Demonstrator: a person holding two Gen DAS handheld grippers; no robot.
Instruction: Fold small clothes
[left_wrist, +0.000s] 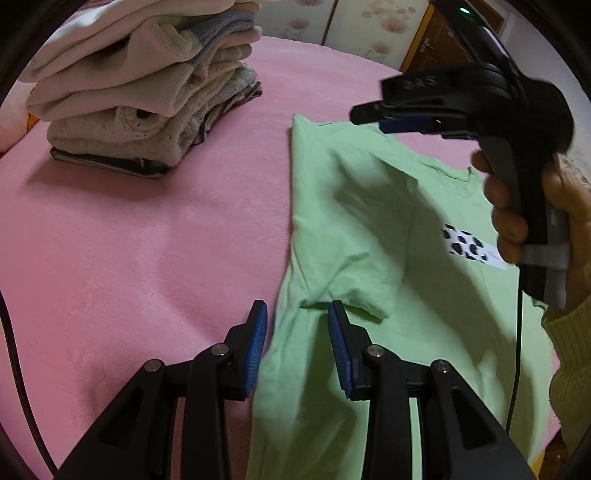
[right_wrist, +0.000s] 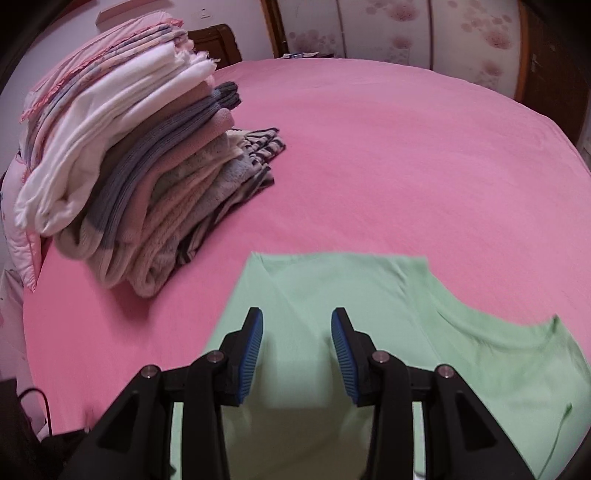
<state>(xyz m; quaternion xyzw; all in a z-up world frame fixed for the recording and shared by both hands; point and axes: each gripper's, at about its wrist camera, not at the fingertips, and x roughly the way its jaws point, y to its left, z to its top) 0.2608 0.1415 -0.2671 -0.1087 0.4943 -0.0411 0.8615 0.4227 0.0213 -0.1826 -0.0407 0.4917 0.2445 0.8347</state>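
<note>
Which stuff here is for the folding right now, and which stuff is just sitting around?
For the folding:
- green T-shirt, spread on the bed
- left gripper, open over the shirt's edge
- right gripper, open above the shirt

Just sitting around:
- pile of folded clothes, apart from the shirt
- pink bedsheet
- floral wardrobe doors

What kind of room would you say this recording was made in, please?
Most likely a bedroom at home: the green T-shirt lies on a wide pink bedsheet, a stack of folded clothes sits beside it, and a floral-panelled wardrobe stands behind.
</note>
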